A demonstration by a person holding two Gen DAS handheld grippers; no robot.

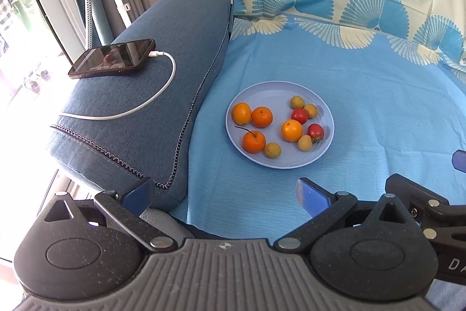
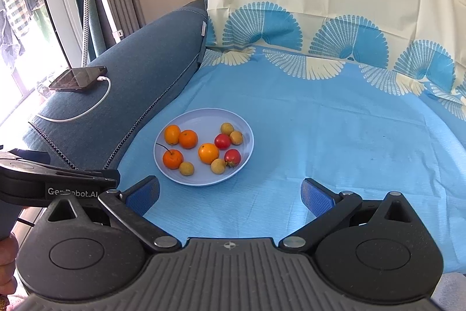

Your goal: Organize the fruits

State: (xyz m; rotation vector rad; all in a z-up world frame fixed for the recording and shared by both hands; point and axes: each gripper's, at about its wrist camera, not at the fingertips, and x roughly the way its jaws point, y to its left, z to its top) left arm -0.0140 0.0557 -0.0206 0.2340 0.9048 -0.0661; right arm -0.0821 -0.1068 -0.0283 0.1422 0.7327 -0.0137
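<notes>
While both grippers hang above the blue cloth (image 2: 335, 130) with nothing between their fingers, the plate (image 1: 273, 91) sits mid-frame in the left view and left of centre in the right view. On it lie four oranges, two red fruits and four small tan fruits. One orange (image 1: 254, 141) with a thin stem sits at the plate's lower left, a tan fruit (image 1: 273, 150) just beside it. Another orange (image 1: 291, 130) lies near the plate's middle, next to a red fruit (image 1: 315, 131) by the right rim.

The left gripper (image 1: 225, 196) has its jaws spread wide at the bottom of its frame; so does the right gripper (image 2: 230, 194), well short of the plate.

At upper left, a phone (image 1: 112, 58) with a white cable (image 1: 145, 104) rests on a denim-blue cushion (image 1: 174, 28). A fan-patterned cover (image 2: 320, 5) fills the top right.
</notes>
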